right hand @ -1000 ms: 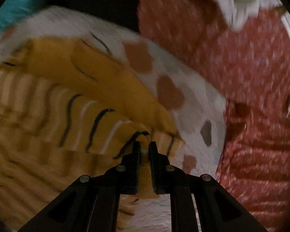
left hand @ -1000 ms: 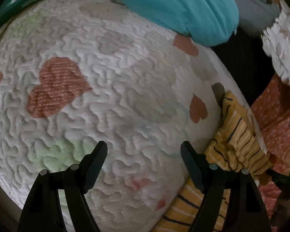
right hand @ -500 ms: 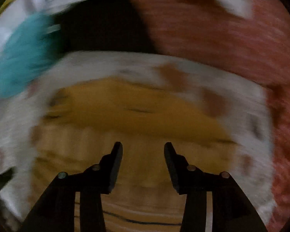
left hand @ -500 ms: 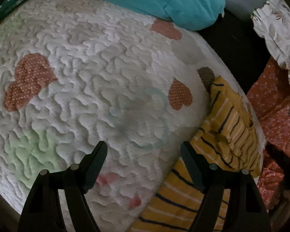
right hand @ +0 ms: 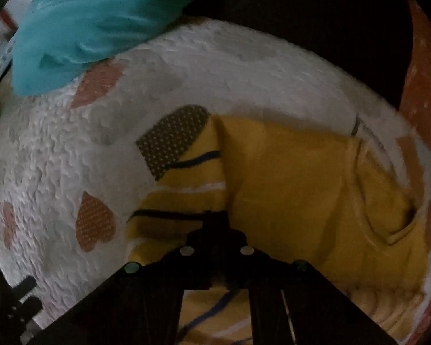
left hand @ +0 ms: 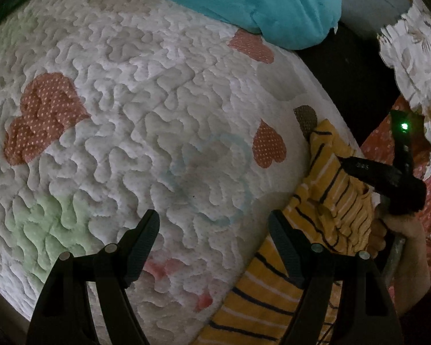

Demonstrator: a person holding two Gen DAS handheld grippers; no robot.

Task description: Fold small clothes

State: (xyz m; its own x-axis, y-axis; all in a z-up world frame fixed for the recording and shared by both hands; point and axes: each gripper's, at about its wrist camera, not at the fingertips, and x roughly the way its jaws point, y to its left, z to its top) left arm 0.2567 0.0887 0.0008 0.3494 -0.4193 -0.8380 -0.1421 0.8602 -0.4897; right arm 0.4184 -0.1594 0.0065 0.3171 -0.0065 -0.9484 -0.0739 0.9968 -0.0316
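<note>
We see the shirt [left hand: 327,201] lying along the quilt's [left hand: 158,115] right edge, its long axis running away from us. Our right gripper [right hand: 215,221] has its jaws closed on the shirt's striped edge. The left gripper [left hand: 212,241], jaws wide open, hovers over bare quilt just left of the shirt, so the right is nearer.

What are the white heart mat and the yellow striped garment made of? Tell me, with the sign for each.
White heart mat: looks like quilted cotton-type fabric, matte, padded; the sign is its puffy wavy stitching and dotted heart patches.
Yellow striped garment: likely a soft knit such as cotton jersey, matte; it creases limply, and a ribbed part shows in the left wrist view. The fibre cannot be confirmed for either.
</note>
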